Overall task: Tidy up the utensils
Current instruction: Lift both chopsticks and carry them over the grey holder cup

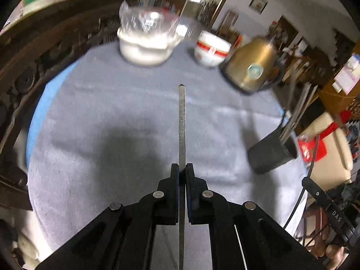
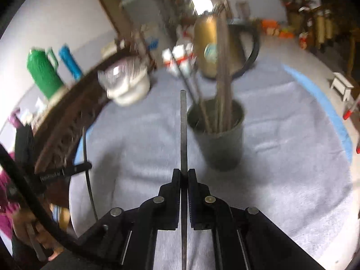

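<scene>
Each hand-held gripper, left (image 1: 182,168) and right (image 2: 184,173), pinched one thin grey metal chopstick (image 1: 182,121) (image 2: 183,130) (both pointing forward) near the dark round cup (image 2: 217,139).

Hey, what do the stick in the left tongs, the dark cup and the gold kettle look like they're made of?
Stick in the left tongs: likely metal, grey and matte with a squared tip. Dark cup: metal or plastic, dull grey; blur leaves it open. Gold kettle: probably metal, with a brushed golden sheen and soft highlights.
</scene>
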A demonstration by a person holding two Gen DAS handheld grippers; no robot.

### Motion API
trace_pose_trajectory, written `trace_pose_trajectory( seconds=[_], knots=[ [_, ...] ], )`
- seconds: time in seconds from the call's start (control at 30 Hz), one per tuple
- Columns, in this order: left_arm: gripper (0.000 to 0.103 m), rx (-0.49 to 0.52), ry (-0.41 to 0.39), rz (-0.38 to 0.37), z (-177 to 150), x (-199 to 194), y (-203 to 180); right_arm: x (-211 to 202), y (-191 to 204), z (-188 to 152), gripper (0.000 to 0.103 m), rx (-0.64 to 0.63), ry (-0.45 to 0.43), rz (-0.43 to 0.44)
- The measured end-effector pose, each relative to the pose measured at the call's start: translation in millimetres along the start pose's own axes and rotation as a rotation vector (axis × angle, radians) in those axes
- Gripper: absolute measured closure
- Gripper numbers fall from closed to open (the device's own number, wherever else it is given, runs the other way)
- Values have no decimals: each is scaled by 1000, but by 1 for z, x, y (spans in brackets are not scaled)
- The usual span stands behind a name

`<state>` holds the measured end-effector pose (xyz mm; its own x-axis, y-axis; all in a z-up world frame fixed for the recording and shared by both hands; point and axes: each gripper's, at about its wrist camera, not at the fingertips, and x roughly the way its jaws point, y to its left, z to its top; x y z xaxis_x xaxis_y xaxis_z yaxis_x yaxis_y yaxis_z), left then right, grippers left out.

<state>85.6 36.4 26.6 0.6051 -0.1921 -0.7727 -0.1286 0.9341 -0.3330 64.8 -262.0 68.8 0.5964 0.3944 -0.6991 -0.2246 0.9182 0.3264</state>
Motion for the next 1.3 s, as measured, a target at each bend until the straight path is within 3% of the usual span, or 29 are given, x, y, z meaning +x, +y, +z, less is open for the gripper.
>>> trace_pose_trajectory(
  seconds=[0.23, 0.4, 0.67, 0.93, 1.3],
  knots=[
    [98, 63, -171, 28, -9, -21, -20, -34, -13, 3, 97, 14, -274, -99],
    [98, 93, -281, 42, -10, -30, -28, -34, -22, 0, 97, 7, -343, -161],
    [98, 129, -329, 56, -21, -25, -26, -32, -18, -20, 96, -54, -369, -218],
    [97, 143, -361, 57, -35, -49, -23, -55, -9, -36, 96, -97, -392, -218],
    [97, 151, -402, 33, -68, -89, -17, -89, -13, -58, 95, -53, -393, -222]
  ],
)
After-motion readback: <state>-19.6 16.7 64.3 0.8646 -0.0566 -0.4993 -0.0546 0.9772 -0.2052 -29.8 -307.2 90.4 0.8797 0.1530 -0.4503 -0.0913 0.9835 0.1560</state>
